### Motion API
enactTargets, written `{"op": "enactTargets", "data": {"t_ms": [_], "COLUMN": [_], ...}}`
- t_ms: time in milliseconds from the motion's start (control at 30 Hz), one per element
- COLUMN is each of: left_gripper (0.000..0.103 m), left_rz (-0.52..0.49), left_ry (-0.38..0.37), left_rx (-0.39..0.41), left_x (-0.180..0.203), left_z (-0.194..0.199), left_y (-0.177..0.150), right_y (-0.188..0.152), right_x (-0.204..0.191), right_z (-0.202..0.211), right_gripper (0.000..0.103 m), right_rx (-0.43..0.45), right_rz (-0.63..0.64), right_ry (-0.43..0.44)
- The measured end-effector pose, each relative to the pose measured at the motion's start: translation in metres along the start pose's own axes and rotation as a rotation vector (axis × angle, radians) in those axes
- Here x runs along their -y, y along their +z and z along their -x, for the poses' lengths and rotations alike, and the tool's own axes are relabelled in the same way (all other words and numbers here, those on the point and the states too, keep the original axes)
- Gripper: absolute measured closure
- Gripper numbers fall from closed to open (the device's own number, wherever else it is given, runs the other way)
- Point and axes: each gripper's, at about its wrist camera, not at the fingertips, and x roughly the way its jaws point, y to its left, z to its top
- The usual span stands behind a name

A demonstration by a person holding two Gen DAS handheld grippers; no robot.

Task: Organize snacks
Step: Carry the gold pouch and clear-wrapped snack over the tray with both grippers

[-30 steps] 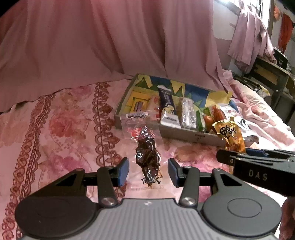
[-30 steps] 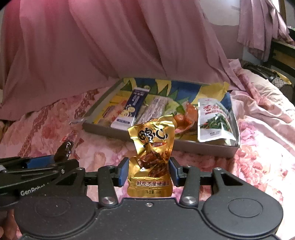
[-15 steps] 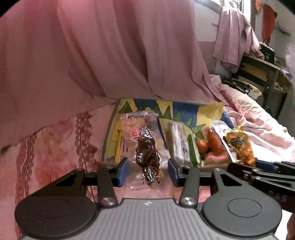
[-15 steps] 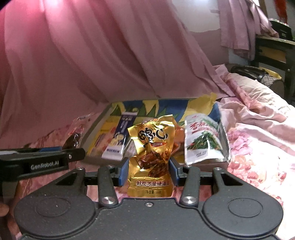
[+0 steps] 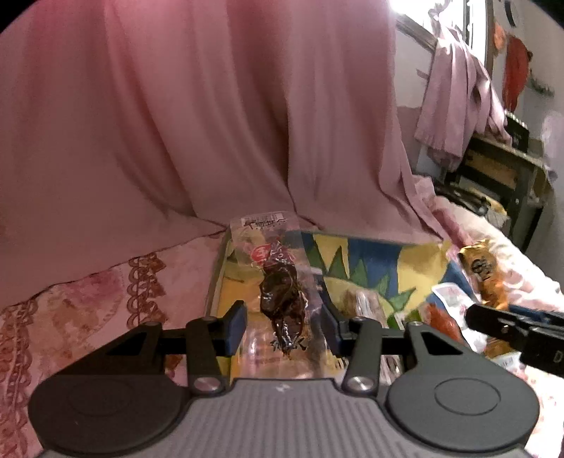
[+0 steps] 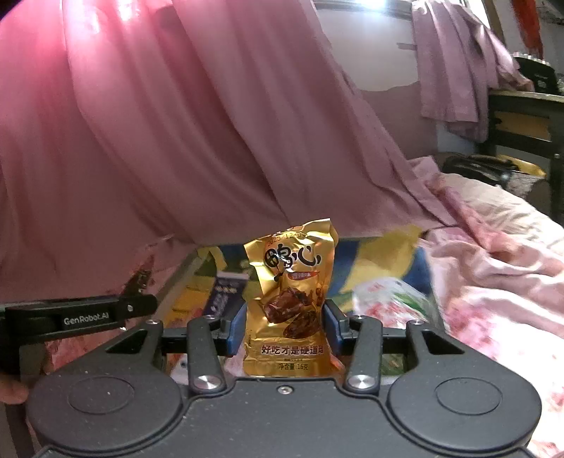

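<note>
Both wrist cameras are looking forward along our grippers, close above the tray (image 5: 384, 260) (its patterned floor (image 6: 370, 257) is appearing in both views), each catching the other gripper sideways.

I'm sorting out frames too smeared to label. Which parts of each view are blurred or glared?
Left wrist: clear packet sharp, tray contents slightly smeared, window glare at top right. Right wrist: gold packet crisp, green-and-white packet motion-blurred, glare on the curtain.

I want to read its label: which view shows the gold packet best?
The right wrist view: the gold packet faces the camera, centred in the right claw. The left wrist view shows it small at the edge.
</note>
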Motion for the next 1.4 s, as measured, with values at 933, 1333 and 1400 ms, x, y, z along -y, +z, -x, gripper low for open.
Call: {"op": "enactTargets", "data": {"t_ms": [933, 1333, 1400], "left_gripper": [0.053, 0.052, 0.052], "left_rz": [0.027, 0.051, 0.059], "left_ry": [-0.041, -0.025, -0.023], "left_rx": [-0.119, -0.151, -0.153], "left_x": [-0.022, -0.025, -0.026], "left_z": [-0.049, -0.053, -0.053], "left_y": [-0.017, -0.019, -0.019], "right_y": [-0.021, -0.025, -0.024], "right_x": [-0.033, -0.034, -0.034], "right_z": [-0.087, -0.091, -0.091], "right_gripper": [0.054, 0.049, 0.048], "right_rx": [-0.085, -0.106, -0.107], "right_rz": [0.103, 0.11, 0.108], "right_ry": [0.051, 0.051, 0.05]}}
